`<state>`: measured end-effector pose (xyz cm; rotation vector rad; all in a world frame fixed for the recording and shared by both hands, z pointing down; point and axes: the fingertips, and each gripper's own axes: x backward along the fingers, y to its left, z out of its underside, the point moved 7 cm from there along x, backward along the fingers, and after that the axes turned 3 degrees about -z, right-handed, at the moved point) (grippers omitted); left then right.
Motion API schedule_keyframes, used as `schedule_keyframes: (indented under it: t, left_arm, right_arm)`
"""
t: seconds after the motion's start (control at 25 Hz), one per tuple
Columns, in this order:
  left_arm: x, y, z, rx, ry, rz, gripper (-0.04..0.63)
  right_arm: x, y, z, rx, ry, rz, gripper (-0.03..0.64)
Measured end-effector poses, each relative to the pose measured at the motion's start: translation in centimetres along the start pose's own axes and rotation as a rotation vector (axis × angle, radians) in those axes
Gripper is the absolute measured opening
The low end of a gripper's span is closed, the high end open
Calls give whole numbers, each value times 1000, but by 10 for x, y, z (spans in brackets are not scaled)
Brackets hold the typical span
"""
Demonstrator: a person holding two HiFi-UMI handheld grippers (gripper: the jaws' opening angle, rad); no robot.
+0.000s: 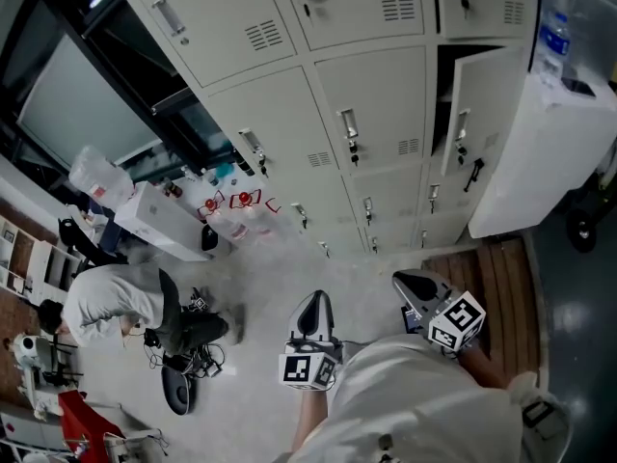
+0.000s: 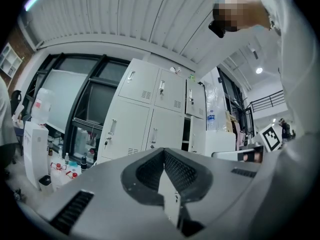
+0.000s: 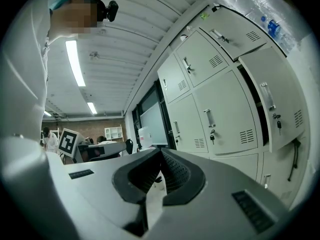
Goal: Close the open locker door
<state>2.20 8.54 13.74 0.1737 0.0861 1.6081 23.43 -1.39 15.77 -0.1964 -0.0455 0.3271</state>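
The open locker door (image 1: 479,114) stands ajar at the right of the locker bank (image 1: 366,114) — well apart from both grippers. Left gripper (image 1: 313,302) and right gripper (image 1: 413,283) — jaws pressed together, holding nothing.

free: floor (image 1: 289,268) before lockers (image 1: 280,133) | obstacle: white cabinet (image 1: 554,152) just right of open locker door (image 1: 477,114)

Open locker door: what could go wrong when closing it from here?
1. A black strap hangs below the lock of the open locker door. It could snag a gripper or get pinched against the frame.
2. The right gripper and left gripper are both shut and well short of the door. A closed tip pushing the smooth panel may slip.
3. The white unit beside the door crowds any approach from the right.
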Motion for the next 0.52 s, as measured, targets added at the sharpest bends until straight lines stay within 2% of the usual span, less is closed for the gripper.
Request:
schedule_keyframes:
  t: [0.52]
  left_arm:
    - [23,12,12,-11,21,-42,8]
  right_arm:
    - [-13,4,15,-44,21,-45,26]
